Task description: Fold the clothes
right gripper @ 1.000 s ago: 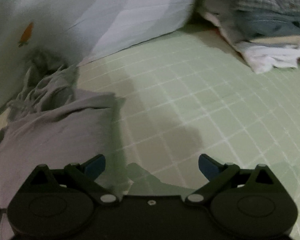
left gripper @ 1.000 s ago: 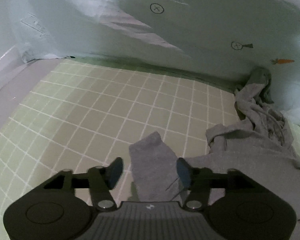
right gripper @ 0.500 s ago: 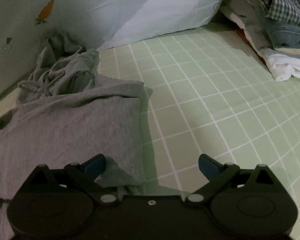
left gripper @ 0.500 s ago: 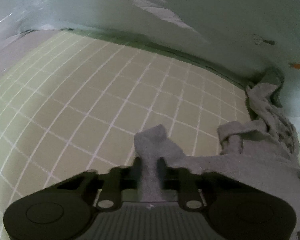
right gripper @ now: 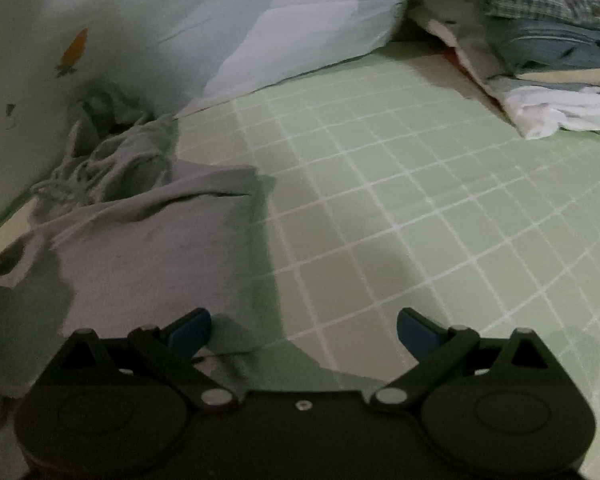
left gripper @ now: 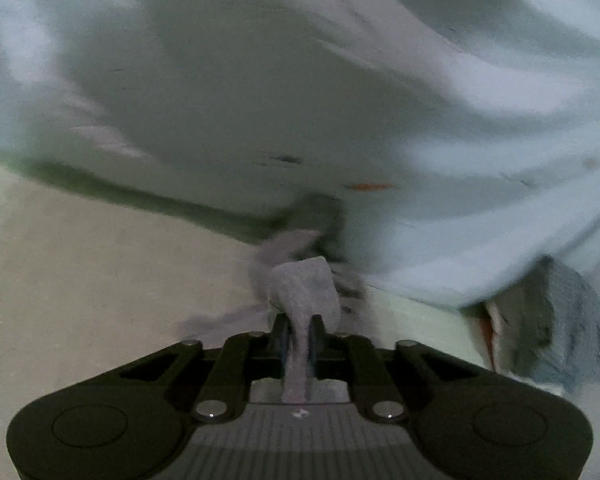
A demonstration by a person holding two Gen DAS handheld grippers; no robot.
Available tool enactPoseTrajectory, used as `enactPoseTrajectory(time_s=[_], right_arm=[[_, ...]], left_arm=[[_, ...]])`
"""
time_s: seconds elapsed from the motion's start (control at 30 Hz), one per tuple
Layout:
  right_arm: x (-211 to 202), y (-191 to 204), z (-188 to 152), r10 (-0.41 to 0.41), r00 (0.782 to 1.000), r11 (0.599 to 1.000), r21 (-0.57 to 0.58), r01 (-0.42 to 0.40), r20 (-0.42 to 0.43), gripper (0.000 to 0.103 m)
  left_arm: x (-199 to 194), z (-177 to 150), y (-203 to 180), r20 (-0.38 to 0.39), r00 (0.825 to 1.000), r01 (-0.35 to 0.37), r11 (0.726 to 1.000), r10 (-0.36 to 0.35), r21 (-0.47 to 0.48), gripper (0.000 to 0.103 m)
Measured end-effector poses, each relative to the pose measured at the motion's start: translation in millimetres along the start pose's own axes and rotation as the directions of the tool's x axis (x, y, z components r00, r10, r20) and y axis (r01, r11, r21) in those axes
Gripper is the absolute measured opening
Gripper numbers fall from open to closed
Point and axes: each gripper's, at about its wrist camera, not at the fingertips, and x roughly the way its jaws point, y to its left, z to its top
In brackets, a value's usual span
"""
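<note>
A grey hoodie (right gripper: 148,248) lies on the green checked sheet (right gripper: 400,208), its hood and drawstrings bunched against the pale bedding at the back left. In the left wrist view, my left gripper (left gripper: 299,338) is shut on a grey sleeve end (left gripper: 304,292) of that hoodie, which sticks up between the fingers; the view is motion-blurred. My right gripper (right gripper: 304,330) stands open just above the sheet, its left fingertip (right gripper: 190,330) over the hoodie's near right edge, nothing held between the fingers.
A pale blue quilt (right gripper: 292,28) with carrot prints rises along the back. A stack of folded clothes (right gripper: 548,40), checked shirt on top, sits at the far right and shows blurred as the stack (left gripper: 548,320) in the left wrist view.
My left gripper closed on the grey sleeve and has swung it up and to the right, blurring the view. My right gripper moved closer to the hoodie's edge and stayed open.
</note>
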Motion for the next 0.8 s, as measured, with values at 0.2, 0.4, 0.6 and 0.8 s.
enactPoseTrajectory(time_s=[0.2, 0.4, 0.6, 0.8], right_arm=[[-8, -8, 3, -0.039, 0.998, 0.999, -0.028, 0.04, 0.043, 0.1], [-10, 8, 15, -0.026, 0.996, 0.994, -0.107, 0.036, 0.086, 0.1], [4, 61, 25, 0.075, 0.994, 0.972, -0.228, -0.056, 0.075, 0.098], [17, 117, 24, 0.203, 0.979, 0.934, -0.3, -0.195, -0.003, 0.086]], left_arm=[[30, -23, -19, -0.071, 0.979, -0.184, 0.978, 0.191, 0.101, 0.076], [37, -43, 11, -0.14, 0.917, -0.359, 0.926, 0.373, 0.116, 0.078], [53, -56, 44, -0.226, 0.854, -0.456, 0.884, 0.468, 0.107, 0.081], [68, -66, 49, -0.269, 0.856, -0.43, 0.897, 0.442, 0.106, 0.082]])
